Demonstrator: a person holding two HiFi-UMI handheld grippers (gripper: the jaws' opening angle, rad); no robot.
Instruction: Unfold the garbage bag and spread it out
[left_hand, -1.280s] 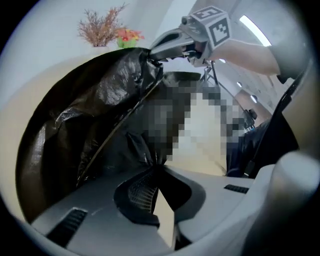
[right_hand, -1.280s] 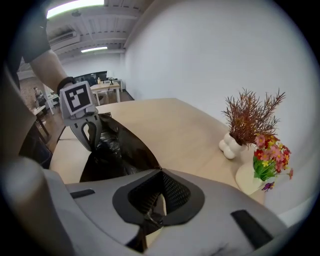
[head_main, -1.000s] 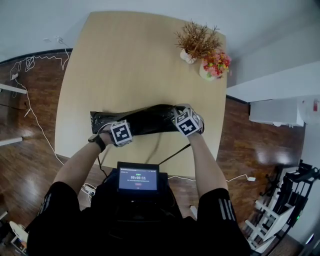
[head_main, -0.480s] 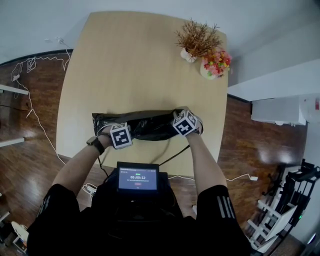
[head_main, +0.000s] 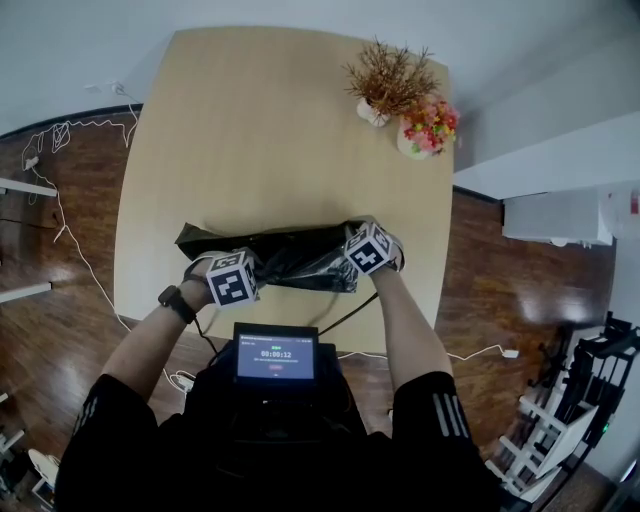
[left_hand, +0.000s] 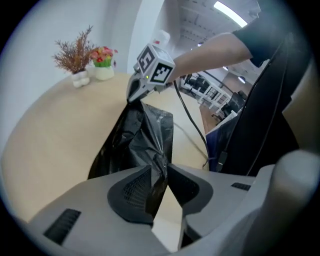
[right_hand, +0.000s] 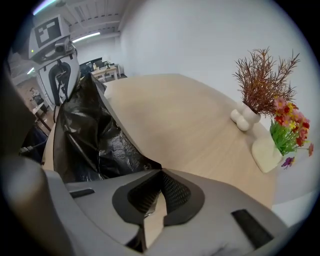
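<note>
A crumpled black garbage bag (head_main: 290, 255) lies stretched across the near part of the wooden table (head_main: 270, 130), between my two grippers. My left gripper (head_main: 238, 265) holds its left part. In the left gripper view a twisted fold of the bag (left_hand: 145, 135) runs between the jaw tips of my left gripper (left_hand: 161, 170), whose jaws are opening. My right gripper (head_main: 352, 242) is shut on the bag's right end. In the right gripper view the film (right_hand: 90, 140) reaches into the closed tips of my right gripper (right_hand: 159, 172).
A dried plant in a white vase (head_main: 385, 85) and a pot of coloured flowers (head_main: 425, 128) stand at the table's far right corner. A small screen (head_main: 276, 352) sits at my chest. Cables (head_main: 60, 190) trail over the wooden floor on the left.
My left gripper has shifted left and toward me, dragging the bag's left part nearer the front edge. The bag now sags lower in the middle. The right gripper has barely moved.
</note>
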